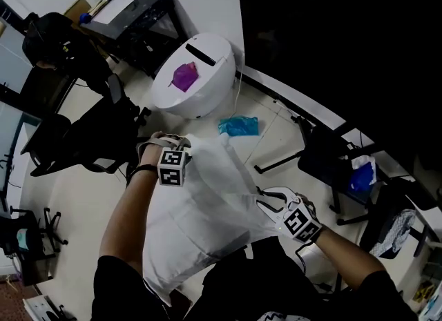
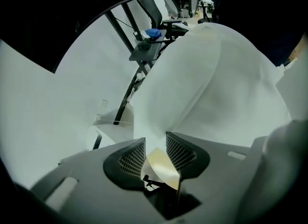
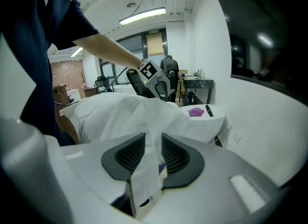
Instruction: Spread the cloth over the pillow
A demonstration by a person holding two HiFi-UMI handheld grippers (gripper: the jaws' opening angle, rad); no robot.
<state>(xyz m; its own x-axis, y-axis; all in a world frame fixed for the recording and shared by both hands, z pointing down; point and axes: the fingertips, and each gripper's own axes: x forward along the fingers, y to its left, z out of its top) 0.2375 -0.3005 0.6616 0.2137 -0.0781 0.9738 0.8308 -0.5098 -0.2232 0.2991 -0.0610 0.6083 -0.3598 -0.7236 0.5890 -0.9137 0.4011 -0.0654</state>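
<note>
cloth (image 1: 231, 174): thin white sheet, kinda see-through at the edges. It's draped over the top of the pillow, pulled into a bunched ridge on its right side and still pretty wrinkly.
pillow (image 1: 176, 244): plump and white, lying lengthwise right in front of the person. It's mostly under the cloth, and white on white makes its edges hard to pick out.

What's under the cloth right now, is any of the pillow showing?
A rounded bulk lifts the white cloth from below. It is likely the pillow, but it is fully covered, so none of its own surface shows in any view.
</note>
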